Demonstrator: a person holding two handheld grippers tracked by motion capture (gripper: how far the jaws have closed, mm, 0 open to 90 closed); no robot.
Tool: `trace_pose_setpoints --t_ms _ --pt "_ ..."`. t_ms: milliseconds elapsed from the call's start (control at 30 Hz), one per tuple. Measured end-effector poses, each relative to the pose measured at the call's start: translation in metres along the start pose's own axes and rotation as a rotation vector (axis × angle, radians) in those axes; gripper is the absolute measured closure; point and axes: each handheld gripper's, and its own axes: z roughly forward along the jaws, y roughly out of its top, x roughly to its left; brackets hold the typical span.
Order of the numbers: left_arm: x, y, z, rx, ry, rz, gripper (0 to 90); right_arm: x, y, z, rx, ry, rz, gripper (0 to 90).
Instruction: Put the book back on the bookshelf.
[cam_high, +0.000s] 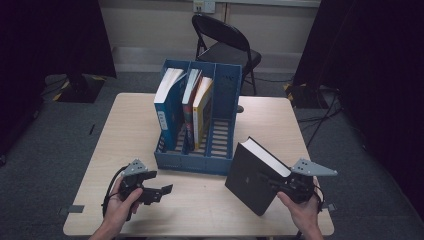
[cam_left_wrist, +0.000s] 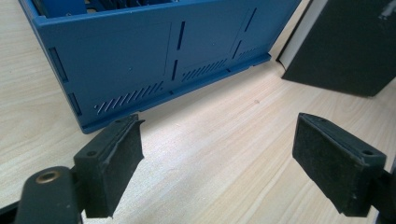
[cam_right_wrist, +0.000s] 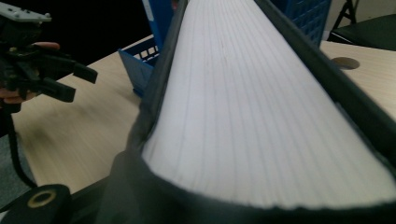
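Note:
A thick black book (cam_high: 252, 175) with white page edges (cam_right_wrist: 261, 102) hangs tilted just above the table's front right, and my right gripper (cam_high: 274, 181) is shut on its lower right side. In front of it stands a blue three-slot file rack (cam_high: 200, 160). The left slot holds a blue book (cam_high: 167, 107), the middle slot two thinner books (cam_high: 197, 107), and the right slot (cam_high: 222, 130) has nothing in it. My left gripper (cam_high: 159, 183) rests open near the front left edge, with bare table between its jaws (cam_left_wrist: 219, 123). The rack's front wall (cam_left_wrist: 140, 60) and the black book (cam_left_wrist: 345, 42) lie beyond them.
The wooden table (cam_high: 130, 130) has bare room left of the rack and along the front. A round cable hole (cam_right_wrist: 344, 63) sits behind the rack at the right. A black folding chair (cam_high: 225, 45) stands beyond the far edge. Dark curtains flank both sides.

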Motion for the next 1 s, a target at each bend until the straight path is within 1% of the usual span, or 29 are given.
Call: trace_pose_setpoints --t_ms 33,100,167,300,367,400,500,533,667,700,733,900,933,1000 --pt "0.0 0.0 0.0 -0.001 -0.002 0.001 15.7 -0.003 0.0 -0.001 -0.002 -0.021 0.01 52.4" --pt "0.0 0.0 0.0 0.0 -0.004 0.001 15.7 -0.004 0.0 -0.002 -0.004 -0.027 0.008 52.5" --pt "0.0 0.0 0.001 -0.001 -0.009 0.001 15.6 -0.007 0.0 -0.003 -0.007 -0.05 0.015 52.5" --pt "-0.001 0.0 0.001 -0.003 -0.01 0.003 15.7 -0.011 0.0 -0.003 -0.011 -0.066 0.023 52.5" --pt "-0.001 0.0 0.001 -0.002 -0.008 0.003 15.7 -0.014 0.002 -0.001 -0.016 -0.088 0.027 52.5" --pt "-0.001 0.0 0.001 -0.002 -0.008 0.003 15.7 -0.014 0.002 -0.001 -0.016 -0.088 0.027 52.5" --pt "-0.001 0.0 0.001 -0.004 -0.017 0.007 15.7 -0.017 0.003 0.003 -0.021 -0.113 0.034 52.5" --pt "-0.001 0.0 0.001 -0.004 -0.017 0.007 15.6 -0.017 0.003 0.003 -0.021 -0.113 0.034 52.5" --pt "0.0 0.0 0.002 0.009 -0.007 0.001 15.7 -0.018 0.005 0.008 -0.03 -0.153 0.036 52.5" --pt "0.0 -0.001 0.002 0.017 0.003 0.0 15.7 -0.018 0.006 0.01 -0.033 -0.175 0.032 52.5" --pt "0.0 -0.001 0.002 0.017 0.003 0.0 15.7 -0.018 0.006 0.01 -0.033 -0.175 0.032 52.5" --pt "0.002 -0.001 0.003 0.018 -0.001 -0.011 15.7 -0.018 0.01 0.019 -0.041 -0.231 0.04 52.5" --pt "0.002 -0.001 0.003 0.018 -0.001 -0.011 15.7 -0.018 0.01 0.019 -0.041 -0.231 0.04 52.5" --pt "0.002 -0.001 0.003 0.018 -0.007 -0.011 15.7 -0.018 0.012 0.023 -0.044 -0.251 0.044 52.5"
